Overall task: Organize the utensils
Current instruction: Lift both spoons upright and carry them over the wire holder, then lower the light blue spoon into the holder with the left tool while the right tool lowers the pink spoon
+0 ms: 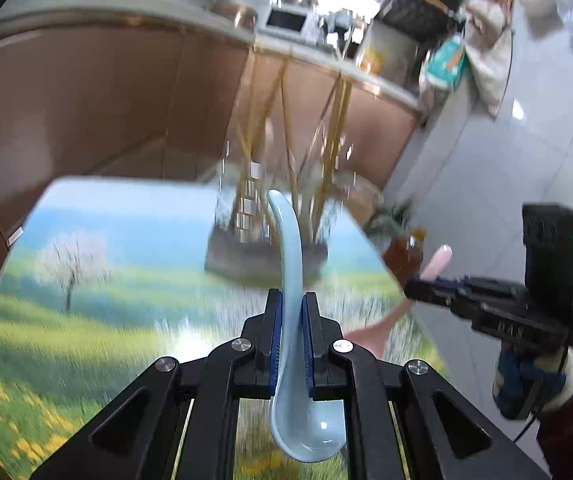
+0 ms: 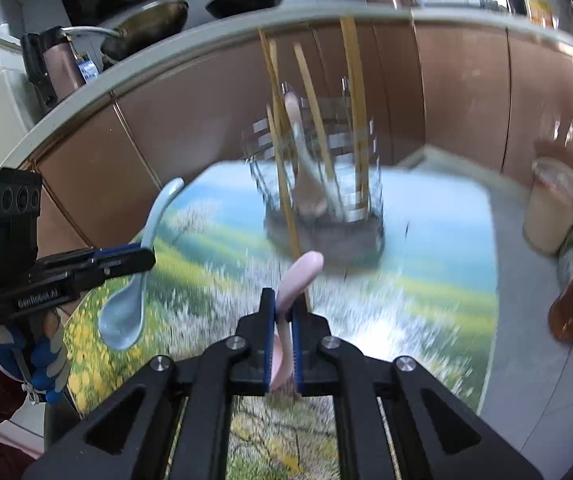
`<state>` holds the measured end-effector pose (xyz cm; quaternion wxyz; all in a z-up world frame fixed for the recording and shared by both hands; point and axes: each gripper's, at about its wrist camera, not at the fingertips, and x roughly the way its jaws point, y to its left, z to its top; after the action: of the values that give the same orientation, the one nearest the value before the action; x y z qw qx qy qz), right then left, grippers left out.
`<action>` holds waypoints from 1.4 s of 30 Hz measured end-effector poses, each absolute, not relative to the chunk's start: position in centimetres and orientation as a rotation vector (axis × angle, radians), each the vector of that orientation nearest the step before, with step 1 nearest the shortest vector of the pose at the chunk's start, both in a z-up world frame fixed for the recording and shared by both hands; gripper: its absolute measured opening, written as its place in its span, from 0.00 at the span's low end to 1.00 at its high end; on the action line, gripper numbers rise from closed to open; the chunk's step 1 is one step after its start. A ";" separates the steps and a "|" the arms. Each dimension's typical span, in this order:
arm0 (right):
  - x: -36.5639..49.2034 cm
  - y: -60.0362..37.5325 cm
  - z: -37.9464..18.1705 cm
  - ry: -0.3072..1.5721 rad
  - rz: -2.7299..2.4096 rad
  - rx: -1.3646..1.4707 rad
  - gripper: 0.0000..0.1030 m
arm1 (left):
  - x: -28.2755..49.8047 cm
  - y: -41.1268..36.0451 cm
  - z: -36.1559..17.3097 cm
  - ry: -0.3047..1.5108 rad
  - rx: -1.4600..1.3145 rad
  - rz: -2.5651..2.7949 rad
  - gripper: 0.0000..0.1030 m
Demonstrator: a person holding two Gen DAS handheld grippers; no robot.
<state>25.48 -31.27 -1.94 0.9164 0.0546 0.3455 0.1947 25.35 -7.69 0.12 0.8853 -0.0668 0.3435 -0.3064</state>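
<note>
Both grippers angled down over the table [image 1: 86, 240] with its printed meadow scene. The left gripper [image 1: 291, 320] is clamped tight on a glossy pale blue ceramic spoon [image 1: 290, 248], handle pointing to 12 o'clock, bowl hanging toward the camera. The right gripper [image 2: 283, 320] is pinched shut on a smooth pink spoon [image 2: 302, 272], curved handle poking up. The wire utensil holder [image 2: 322, 200], blurry, sits at 12 o'clock from both, bamboo chopsticks [image 2: 354, 92] sticking out. Gloved hand [image 2: 42, 344] at 9 o'clock in the right view
</note>
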 end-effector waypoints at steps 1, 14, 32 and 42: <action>25.6 -31.2 -1.1 0.691 0.395 0.105 0.07 | 25.9 -7.7 1.1 0.685 -0.149 -0.638 0.09; 32.8 -31.1 10.2 0.463 0.230 -0.046 0.07 | 36.1 -12.9 7.3 0.410 -0.228 -0.536 0.09; 38.2 -29.3 3.9 0.592 0.241 -0.166 0.07 | 37.9 -16.9 0.4 0.405 -0.188 -0.259 0.09; 38.4 -30.0 2.9 0.611 0.277 -0.103 0.08 | 38.3 -16.0 0.2 0.451 -0.211 -0.323 0.12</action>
<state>38.40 -30.03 2.88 0.9430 -0.0504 0.2995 0.1359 38.34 -16.05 0.18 0.9562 -0.1038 0.2224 -0.1592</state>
